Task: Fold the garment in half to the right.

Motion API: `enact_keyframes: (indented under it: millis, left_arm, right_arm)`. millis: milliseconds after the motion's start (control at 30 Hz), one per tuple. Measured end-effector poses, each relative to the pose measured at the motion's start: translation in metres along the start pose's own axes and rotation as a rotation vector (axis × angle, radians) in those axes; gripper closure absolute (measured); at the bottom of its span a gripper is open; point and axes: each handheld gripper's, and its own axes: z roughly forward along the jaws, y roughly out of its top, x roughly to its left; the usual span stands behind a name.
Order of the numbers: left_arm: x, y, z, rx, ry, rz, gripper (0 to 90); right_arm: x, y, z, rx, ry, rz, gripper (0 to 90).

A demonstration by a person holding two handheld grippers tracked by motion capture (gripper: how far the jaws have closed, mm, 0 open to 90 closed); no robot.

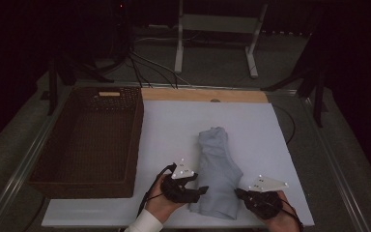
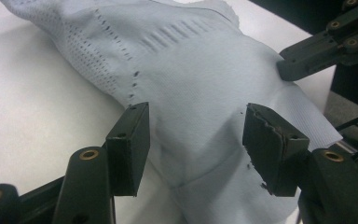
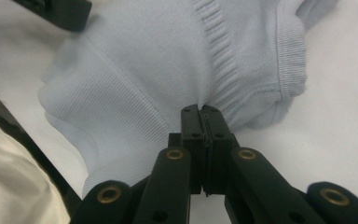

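Observation:
A pale grey-blue knit garment [image 1: 217,169] lies folded into a long bundle on the white board [image 1: 174,121], its near end between the two hands. My left gripper [image 1: 201,190] sits at the bundle's near left edge. In the left gripper view its jaws [image 2: 196,135] stand apart over the cloth [image 2: 191,70], and the pads do not press it. My right gripper [image 1: 238,193] is at the near right edge. In the right gripper view its jaws [image 3: 200,114] are shut, pinching the puckered fabric by the ribbed hem [image 3: 223,70].
A dark woven basket [image 1: 137,140] stands left of the board, close to my left hand. A strip of bare wood [image 1: 203,95] runs along the board's far edge. Cables and a white stand [image 1: 217,29] lie on the floor beyond. A white sleeve [image 3: 9,186] shows beside the right gripper.

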Motion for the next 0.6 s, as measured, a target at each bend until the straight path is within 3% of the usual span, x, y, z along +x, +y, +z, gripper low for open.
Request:
enact_keyframes:
  millis: [300, 600]
  left_arm:
    - [-0.003, -0.002, 0.016, 0.055, -0.016, -0.003, 48.7]
    - [-0.018, -0.005, 0.027, 0.095, -0.036, 0.016, 53.2]
  right_arm:
    - [-0.008, -0.005, 0.017, 0.071, -0.03, 0.032, 89.1]
    - [-0.017, -0.006, 0.019, 0.079, -0.059, 0.056, 89.0]
